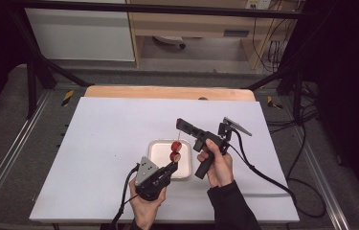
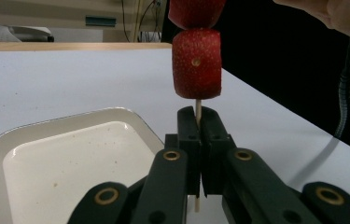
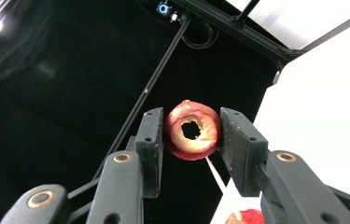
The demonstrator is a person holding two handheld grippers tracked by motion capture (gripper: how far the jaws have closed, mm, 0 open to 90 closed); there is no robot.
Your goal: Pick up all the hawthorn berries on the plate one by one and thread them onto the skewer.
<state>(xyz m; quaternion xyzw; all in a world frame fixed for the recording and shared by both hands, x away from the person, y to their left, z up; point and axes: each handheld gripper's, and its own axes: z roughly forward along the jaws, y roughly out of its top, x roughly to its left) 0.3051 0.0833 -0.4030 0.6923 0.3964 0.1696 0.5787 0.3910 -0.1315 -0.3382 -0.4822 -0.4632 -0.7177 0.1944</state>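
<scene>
My left gripper [image 1: 172,166] [image 2: 197,117] is shut on the lower end of a thin wooden skewer [image 2: 198,106], held upright over the tray. Two red strawberry pieces [image 1: 175,150] are threaded on the stick; the lower one [image 2: 196,63] sits just above the jaws and the upper one [image 2: 196,10] touches it. My right gripper [image 1: 180,122] [image 3: 192,127] hovers above the skewer's tip, shut on a red fruit slice [image 3: 192,130] with a hole through its middle. The skewer's point [image 3: 215,173] lies just under that slice.
A white, rounded-square tray [image 1: 159,154] [image 2: 65,161] lies on the white table sheet [image 1: 105,143] beneath both grippers. Black cables [image 1: 263,175] trail from the right gripper toward the table's right edge. A wooden board edge [image 1: 167,92] borders the far side.
</scene>
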